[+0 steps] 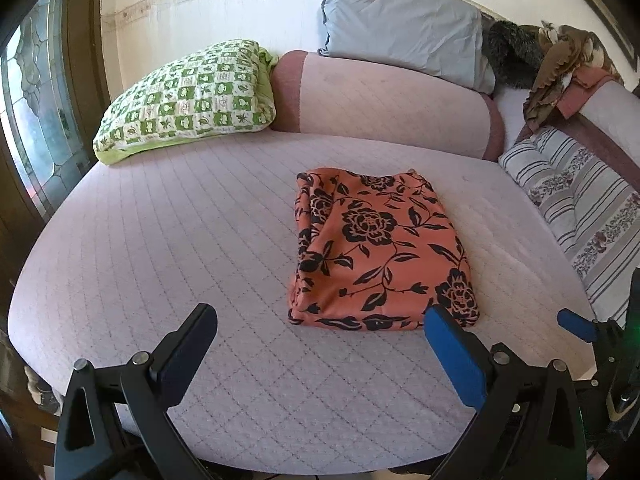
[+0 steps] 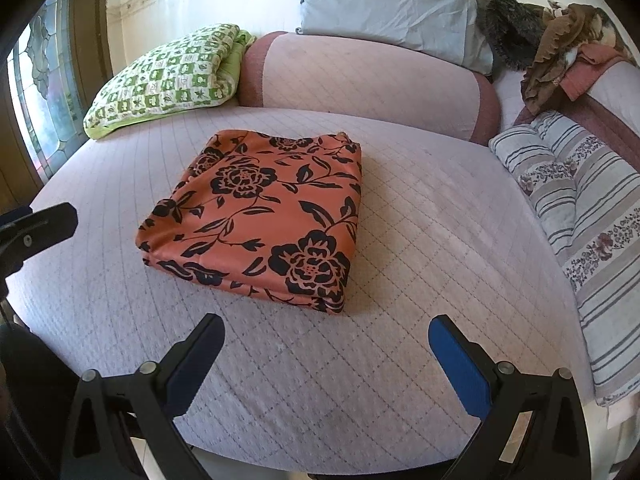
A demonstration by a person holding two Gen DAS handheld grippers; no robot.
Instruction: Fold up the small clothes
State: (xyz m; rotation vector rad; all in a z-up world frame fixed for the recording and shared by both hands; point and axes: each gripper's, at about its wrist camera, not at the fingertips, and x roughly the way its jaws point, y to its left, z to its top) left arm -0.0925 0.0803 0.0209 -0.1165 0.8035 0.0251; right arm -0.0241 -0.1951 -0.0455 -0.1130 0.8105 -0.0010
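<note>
Folded floral cloth [image 2: 256, 216] on quilted bed [image 2: 420, 240], pillows beyond; both tools [image 1: 320, 324] [image 2: 326, 336] apart, empty.

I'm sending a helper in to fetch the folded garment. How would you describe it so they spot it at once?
Look at the pale quilted mattress that fills the room. Near its middle lies the folded garment, a flat rectangle lying apart from the pillows. It alone is orange with black flowers; the pillow by the window is green checked, another striped.

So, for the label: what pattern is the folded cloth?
Orange with black flowers; right wrist view.
</note>
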